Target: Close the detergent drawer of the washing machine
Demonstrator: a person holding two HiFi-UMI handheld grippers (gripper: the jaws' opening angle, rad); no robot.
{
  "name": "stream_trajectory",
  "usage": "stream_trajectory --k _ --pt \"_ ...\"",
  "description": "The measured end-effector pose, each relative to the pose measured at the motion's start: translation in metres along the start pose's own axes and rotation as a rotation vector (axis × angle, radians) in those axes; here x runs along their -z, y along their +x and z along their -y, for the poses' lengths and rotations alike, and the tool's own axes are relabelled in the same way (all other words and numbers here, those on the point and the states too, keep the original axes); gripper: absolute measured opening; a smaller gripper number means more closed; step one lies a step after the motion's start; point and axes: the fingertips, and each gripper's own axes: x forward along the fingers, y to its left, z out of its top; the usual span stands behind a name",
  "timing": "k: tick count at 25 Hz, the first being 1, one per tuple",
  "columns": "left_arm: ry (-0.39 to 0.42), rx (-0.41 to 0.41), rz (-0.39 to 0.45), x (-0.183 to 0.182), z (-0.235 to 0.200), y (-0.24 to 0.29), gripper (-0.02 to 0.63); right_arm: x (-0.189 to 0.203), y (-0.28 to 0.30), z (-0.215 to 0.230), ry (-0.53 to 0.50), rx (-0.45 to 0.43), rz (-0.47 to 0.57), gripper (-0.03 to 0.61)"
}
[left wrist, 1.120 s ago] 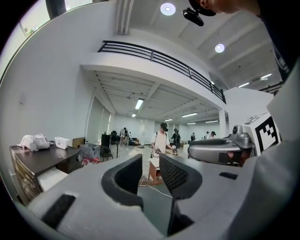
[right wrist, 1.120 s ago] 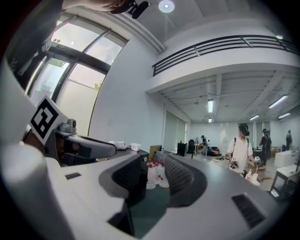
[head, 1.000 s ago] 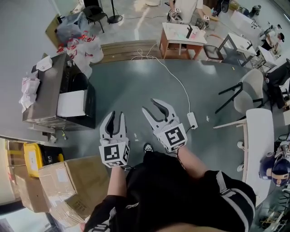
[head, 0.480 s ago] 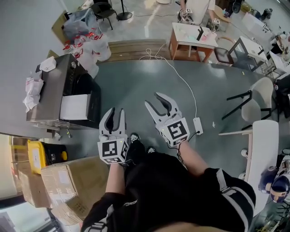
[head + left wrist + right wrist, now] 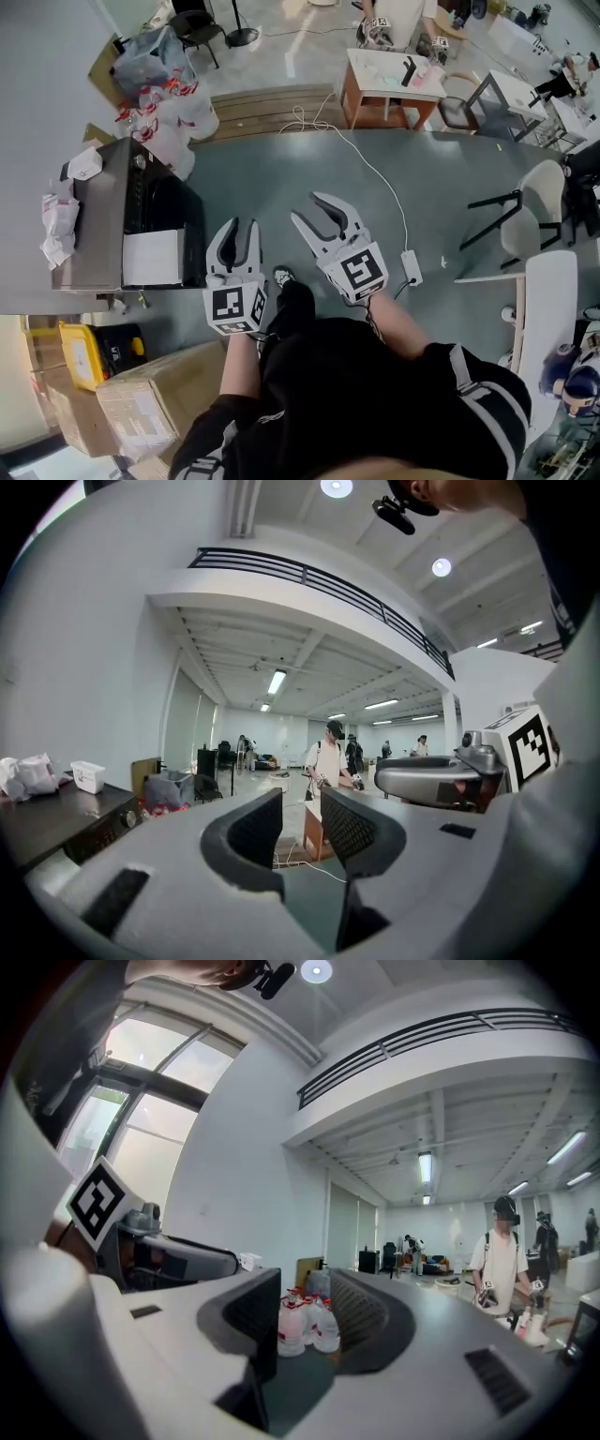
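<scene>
Grey washing machine stands at the floor's left edge, white detergent drawer seemingly out. Left gripper and right gripper, jaws apart and empty, are well short: approach, then push.

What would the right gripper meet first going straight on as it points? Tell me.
Nothing near. The right gripper faces open floor; far ahead, probably the cluster of white jugs, though depth is unclear.
</scene>
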Motion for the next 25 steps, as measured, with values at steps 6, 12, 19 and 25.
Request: stream_trajectory --k 6,12,19,25 --pt "-0.001 0.022 -0.02 -0.008 -0.05 0.058 0.135 -0.002 0.069 0.027 0.013 0.017 -0.005 0.172" --pt "-0.018 0.023 -0.027 -0.02 -0.096 0.109 0.135 -0.009 0.139 0.042 0.011 -0.021 -0.02 0.172" --pt "-0.049 -0.048 -0.019 -0.017 -0.173 0.136 0.135 -0.005 0.229 0.036 -0.011 -0.114 -0.014 0.173" --pt "-0.083 -0.201 -0.014 -0.011 -0.236 0.113 0.135 -0.005 0.288 0.001 -0.014 -0.252 -0.027 0.173"
